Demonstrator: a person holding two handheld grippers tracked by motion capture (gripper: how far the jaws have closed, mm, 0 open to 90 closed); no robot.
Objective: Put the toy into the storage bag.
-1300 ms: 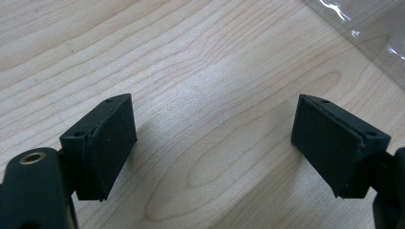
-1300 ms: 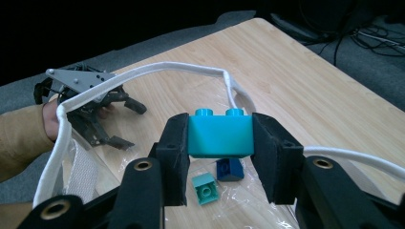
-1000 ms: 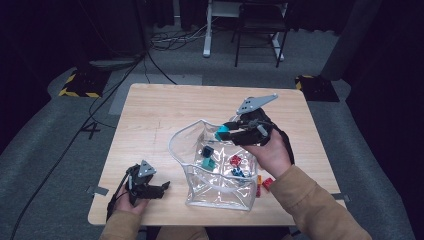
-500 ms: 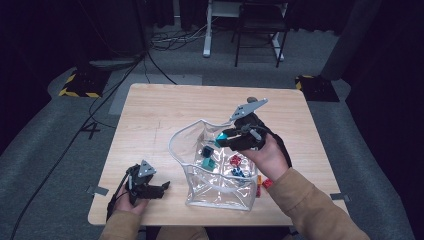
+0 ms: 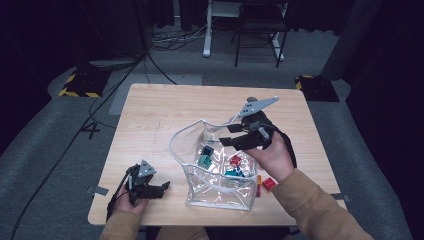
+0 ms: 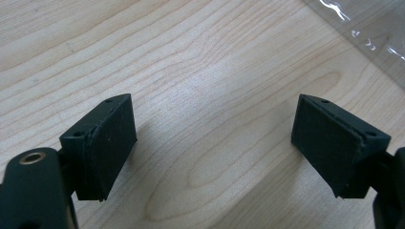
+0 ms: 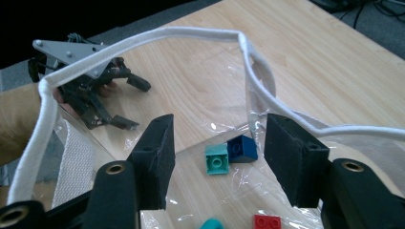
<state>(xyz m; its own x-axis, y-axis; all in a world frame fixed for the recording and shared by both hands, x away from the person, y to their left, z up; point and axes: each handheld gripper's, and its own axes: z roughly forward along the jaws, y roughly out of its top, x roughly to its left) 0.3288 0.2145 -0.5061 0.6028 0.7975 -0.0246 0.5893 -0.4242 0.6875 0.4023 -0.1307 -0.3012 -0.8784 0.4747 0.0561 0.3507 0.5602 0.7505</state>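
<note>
Holding small teal, blue and red plastic bricks (image 5: pixel 205 161), the clear white-rimmed plastic pouch (image 5: pixel 212 192) sits on the light wooden desk (image 5: pixel 165 115). The right tongs (image 5: pixel 226 135) hover spread and empty over its mouth. The left tongs (image 5: pixel 165 187) rest spread and empty near the pouch.

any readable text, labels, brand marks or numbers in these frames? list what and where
None can be read.
Clear bag: no print or label shows on it.
Bricks in the bag: bare studs, any maker's mark too small to tell.
Left gripper and right gripper: plain black pads, no markings.
Yellow-and-black striped floor pads: hazard stripes, no words.
Table: bare wood grain.
</note>
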